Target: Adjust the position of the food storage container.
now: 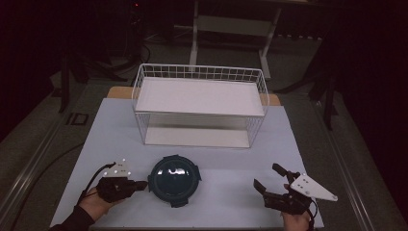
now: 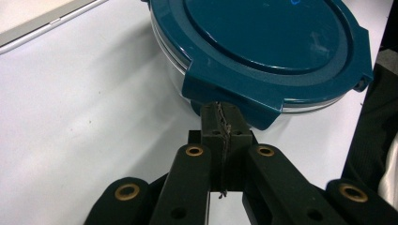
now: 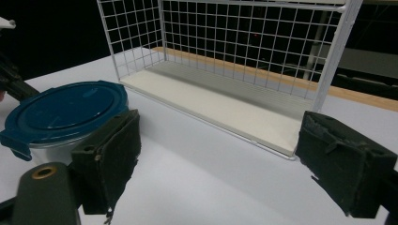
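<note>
The round container with a blue lid (image 1: 173, 179) sits on the bench (image 1: 231, 159) before the wire rack (image 1: 200, 103). The left tool (image 2: 220, 123), jaws closed together, touches a lid tab. The right tool (image 1: 269, 180) rests wide open, well apart.

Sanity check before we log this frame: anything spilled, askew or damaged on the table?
Nothing stands out. The lidded container sits flat with its teal lid seated, the wire shelf rack stands upright, and the white table cover shows no spill.
</note>
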Demonstrator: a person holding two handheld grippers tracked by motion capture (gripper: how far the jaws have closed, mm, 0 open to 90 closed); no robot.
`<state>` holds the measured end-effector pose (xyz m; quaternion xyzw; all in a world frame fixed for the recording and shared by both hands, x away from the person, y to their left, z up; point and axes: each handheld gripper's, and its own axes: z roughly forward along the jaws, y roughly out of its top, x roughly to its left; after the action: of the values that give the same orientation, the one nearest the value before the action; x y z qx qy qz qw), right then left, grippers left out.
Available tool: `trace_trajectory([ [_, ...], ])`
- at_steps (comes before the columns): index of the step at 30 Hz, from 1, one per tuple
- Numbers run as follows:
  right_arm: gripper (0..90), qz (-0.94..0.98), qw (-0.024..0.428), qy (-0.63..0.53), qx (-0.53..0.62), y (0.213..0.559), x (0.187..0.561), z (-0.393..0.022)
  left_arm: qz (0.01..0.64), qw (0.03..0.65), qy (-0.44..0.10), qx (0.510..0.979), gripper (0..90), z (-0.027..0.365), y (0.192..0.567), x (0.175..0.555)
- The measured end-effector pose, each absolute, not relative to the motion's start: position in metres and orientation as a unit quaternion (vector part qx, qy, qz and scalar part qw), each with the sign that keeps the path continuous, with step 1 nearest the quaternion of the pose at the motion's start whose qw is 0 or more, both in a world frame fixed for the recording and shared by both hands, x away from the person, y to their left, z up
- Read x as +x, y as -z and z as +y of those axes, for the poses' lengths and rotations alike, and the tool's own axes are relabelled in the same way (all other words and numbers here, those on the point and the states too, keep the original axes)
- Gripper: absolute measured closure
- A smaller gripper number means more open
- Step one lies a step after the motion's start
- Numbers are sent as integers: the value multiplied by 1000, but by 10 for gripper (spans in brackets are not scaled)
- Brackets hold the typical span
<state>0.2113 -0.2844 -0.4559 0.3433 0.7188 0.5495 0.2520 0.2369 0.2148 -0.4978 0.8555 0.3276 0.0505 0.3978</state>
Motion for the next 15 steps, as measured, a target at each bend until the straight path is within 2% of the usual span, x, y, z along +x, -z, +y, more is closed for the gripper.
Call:
trace_trajectory([
  [15, 140, 722, 247, -548, 343, 457, 212, -284, 325, 398, -45, 857, 899, 184, 497, 259],
])
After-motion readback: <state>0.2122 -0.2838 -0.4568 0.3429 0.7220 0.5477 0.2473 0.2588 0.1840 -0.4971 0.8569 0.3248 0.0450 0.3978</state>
